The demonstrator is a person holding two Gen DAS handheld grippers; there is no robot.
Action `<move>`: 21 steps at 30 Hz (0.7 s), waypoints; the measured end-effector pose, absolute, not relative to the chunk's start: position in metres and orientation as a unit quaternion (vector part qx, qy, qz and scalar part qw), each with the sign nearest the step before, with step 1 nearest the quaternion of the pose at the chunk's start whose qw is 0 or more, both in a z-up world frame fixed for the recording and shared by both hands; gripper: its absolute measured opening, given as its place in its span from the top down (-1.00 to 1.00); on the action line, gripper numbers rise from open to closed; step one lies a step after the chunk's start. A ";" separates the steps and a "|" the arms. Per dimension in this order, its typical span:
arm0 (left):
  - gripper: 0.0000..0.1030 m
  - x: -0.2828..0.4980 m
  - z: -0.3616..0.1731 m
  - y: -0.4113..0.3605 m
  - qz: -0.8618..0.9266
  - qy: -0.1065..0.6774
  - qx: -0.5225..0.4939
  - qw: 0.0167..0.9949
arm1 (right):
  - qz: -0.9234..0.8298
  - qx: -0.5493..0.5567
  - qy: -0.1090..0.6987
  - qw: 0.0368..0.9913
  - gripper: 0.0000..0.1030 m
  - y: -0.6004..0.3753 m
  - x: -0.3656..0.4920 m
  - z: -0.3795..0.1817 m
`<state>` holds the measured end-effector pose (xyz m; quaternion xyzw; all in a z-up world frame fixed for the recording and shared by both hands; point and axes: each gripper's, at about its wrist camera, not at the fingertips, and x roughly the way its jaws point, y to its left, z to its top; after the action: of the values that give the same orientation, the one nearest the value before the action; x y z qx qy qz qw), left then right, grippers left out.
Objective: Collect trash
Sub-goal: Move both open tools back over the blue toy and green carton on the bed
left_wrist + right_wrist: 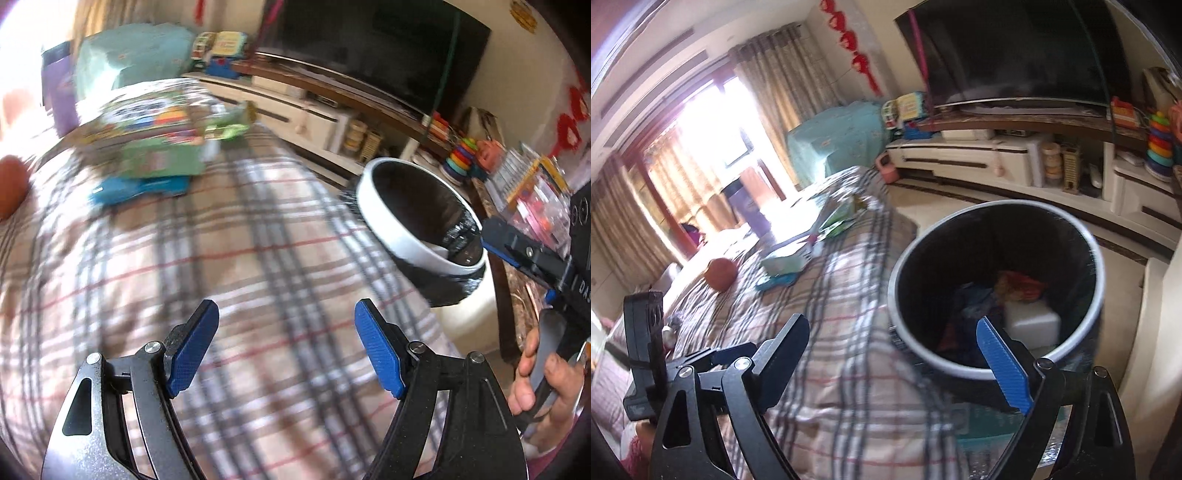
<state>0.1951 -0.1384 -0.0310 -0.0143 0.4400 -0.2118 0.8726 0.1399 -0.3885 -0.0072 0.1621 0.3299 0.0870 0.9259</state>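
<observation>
Left gripper [286, 347] over plaid cloth [229, 236], blue pads spread wide apart, nothing between them. Right gripper [905, 363] likewise spread apart and empty, one fingertip over the near rim of the trash bin [1099, 266].

Trash bin: round, white rim, black liner, standing just beside the edge of the plaid-covered surface, on the side toward the TV stand [979, 155]. Inside: a white block [1032, 319], something orange-red [1019, 284], darker scraps; details blurred. From left wrist view, bin [388, 229] at right, right gripper's finger [517, 251] reaching to its far rim, hand [539, 380] on the handle below.

On the plaid cloth, well away from the bin: loose pile of colourful boxes and packets [155, 133], a flat blue item [144, 190] at its near edge, an orange ball [720, 273] farther off toward the window. All motion-blurred; labels unreadable.

Dark TV [1015, 51] above the stand. Stacking-ring toy [1158, 147] at the stand's right end.
</observation>
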 end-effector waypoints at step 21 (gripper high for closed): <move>-0.51 0.194 -0.050 -0.020 -0.131 0.451 -0.071 0.880 | 0.174 0.108 0.364 0.909 -0.81 -0.283 0.188 -0.025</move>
<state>0.1935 -0.0199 -0.0496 -0.0713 0.4506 -0.1313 0.8801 0.1877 -0.2834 -0.0246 0.1077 0.3640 0.1737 0.9087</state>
